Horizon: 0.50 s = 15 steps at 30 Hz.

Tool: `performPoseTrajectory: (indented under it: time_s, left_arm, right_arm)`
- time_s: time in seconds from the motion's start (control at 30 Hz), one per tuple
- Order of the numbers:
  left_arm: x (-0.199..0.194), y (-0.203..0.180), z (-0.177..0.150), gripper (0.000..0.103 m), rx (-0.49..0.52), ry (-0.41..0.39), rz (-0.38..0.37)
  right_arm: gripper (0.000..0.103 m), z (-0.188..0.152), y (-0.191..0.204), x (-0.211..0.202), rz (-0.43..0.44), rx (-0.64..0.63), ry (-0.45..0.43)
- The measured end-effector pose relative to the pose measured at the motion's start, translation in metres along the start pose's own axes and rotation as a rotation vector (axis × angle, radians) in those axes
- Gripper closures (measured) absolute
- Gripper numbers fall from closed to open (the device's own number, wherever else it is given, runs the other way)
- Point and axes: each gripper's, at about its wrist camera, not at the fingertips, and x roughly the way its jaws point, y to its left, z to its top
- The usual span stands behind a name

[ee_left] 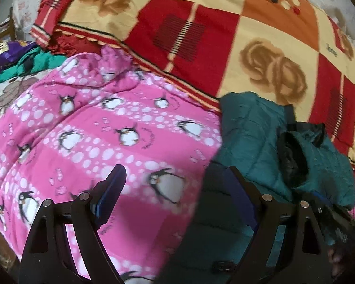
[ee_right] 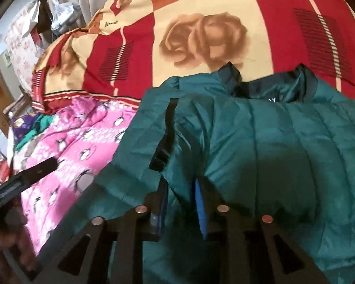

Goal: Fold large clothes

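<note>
A teal quilted jacket with a dark collar lies crumpled on the bed, partly on the pink penguin quilt and partly on the rose blanket. My left gripper stands wide open above the quilt with nothing between its fingers. Its right finger is at the jacket's left edge. In the right wrist view the jacket fills the foreground. My right gripper has its jaws apart. A fold of jacket lies between and over its fingertips, which are partly hidden. The left gripper shows at the left edge.
A red, cream and orange rose blanket covers the far bed. Green and purple clothes are heaped at the quilt's far left. Bags and furniture stand by the wall beyond the bed's corner.
</note>
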Motion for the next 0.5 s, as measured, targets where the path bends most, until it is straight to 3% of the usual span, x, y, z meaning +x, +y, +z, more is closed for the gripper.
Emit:
performPoseTrajectory:
  time_s: [0.13, 0.23, 0.27, 0.33, 0.4, 0.5]
  left_arm:
    - [-0.004, -0.033, -0.003, 0.017, 0.072, -0.027, -0.078]
    - [0.006, -0.068, -0.008, 0.017, 0.143, 0.005, -0.231]
    - [0.011, -0.08, -0.01, 0.017, 0.158, 0.029, -0.279]
    - [0.023, -0.107, -0.009, 0.017, 0.188, 0.056, -0.388]
    - [0.024, -0.127, -0.007, 0.017, 0.222, 0.033, -0.462]
    - [0.026, -0.153, -0.008, 0.017, 0.279, 0.014, -0.491]
  right_arm:
    - [0.054, -0.027, -0.01, -0.041, -0.063, 0.001, -0.026]
    - [0.054, -0.048, -0.033, -0.064, -0.321, 0.062, 0.008]
    - [0.054, -0.053, -0.042, -0.07, -0.357, 0.095, 0.006]
    - [0.054, -0.064, -0.07, -0.087, -0.384, 0.178, 0.002]
    - [0.054, -0.068, -0.09, -0.1, -0.427, 0.222, 0.009]
    - [0.054, -0.074, -0.117, -0.12, -0.467, 0.254, -0.016]
